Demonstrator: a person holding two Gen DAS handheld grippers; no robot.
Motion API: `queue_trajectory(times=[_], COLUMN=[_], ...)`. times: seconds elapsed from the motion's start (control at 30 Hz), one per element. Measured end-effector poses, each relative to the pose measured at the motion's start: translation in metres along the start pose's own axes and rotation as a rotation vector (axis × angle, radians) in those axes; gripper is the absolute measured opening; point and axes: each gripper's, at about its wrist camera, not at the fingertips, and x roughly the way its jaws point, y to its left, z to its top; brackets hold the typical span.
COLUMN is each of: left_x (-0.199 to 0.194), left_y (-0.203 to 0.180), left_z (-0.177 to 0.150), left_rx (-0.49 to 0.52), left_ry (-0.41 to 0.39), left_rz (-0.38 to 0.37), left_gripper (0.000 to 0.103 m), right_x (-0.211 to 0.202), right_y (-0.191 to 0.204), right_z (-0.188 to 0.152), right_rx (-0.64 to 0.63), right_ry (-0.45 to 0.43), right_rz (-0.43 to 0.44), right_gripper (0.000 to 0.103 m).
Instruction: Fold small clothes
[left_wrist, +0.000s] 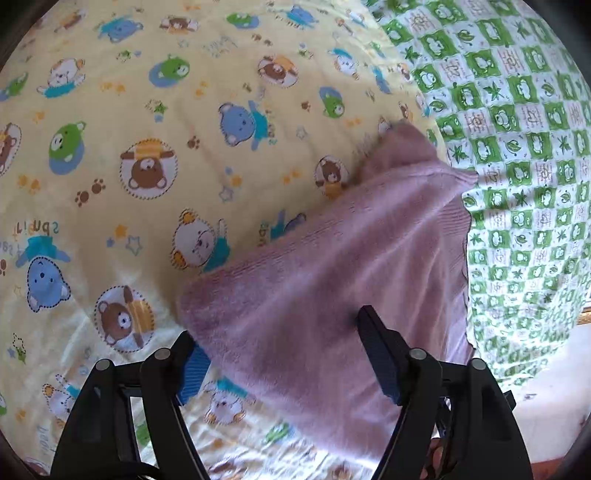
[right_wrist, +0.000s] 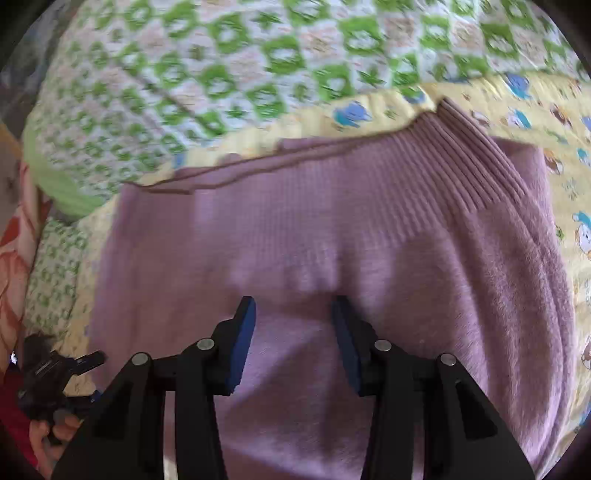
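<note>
A small fuzzy mauve knit garment (left_wrist: 332, 266) lies on a yellow bear-print blanket (left_wrist: 129, 147). In the left wrist view my left gripper (left_wrist: 280, 328) is open, its jaws wide apart. The left finger is partly under the garment's edge and the right finger (left_wrist: 376, 343) rests on top of the cloth. In the right wrist view the same garment (right_wrist: 332, 229) fills the frame, with a ribbed band (right_wrist: 476, 158) at its far right. My right gripper (right_wrist: 293, 310) is open over the garment's middle, with the fingertips close to or touching the cloth.
A green-and-white checked cloth (left_wrist: 517, 129) lies beyond the yellow blanket and also shows in the right wrist view (right_wrist: 221, 74). My left gripper and hand (right_wrist: 55, 376) show at the lower left of the right wrist view. A red patterned fabric (right_wrist: 14, 258) lies at the left edge.
</note>
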Motion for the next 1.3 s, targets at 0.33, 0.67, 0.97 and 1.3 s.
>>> queue_trajectory(times=[0.33, 0.67, 0.97, 1.3], left_x=[-0.028, -0.013, 0.078, 0.068], left_y=[-0.088, -0.215, -0.205, -0.216], left_z=[-0.02, -0.162, -0.21, -0.205], left_rx=[0.384, 0.954, 1.083, 1.076], left_ry=[-0.08, 0.052, 0.226, 0.223], left_rz=[-0.057, -0.265, -0.136, -0.151], left_gripper=[0.012, 0.009, 0.009, 0.009], right_x=[-0.002, -0.049, -0.06, -0.035], right_y=[-0.017, -0.049, -0.093, -0.059], right_z=[-0.002, 0.007, 0.001, 0.023], right_rx=[0.059, 0.191, 0.293, 0.183], right_ry=[-0.016, -0.094, -0.08, -0.044], right_rz=[0.092, 0.234, 0.305, 0.38], right_gripper=[0.045, 0.045, 0.045, 0.053])
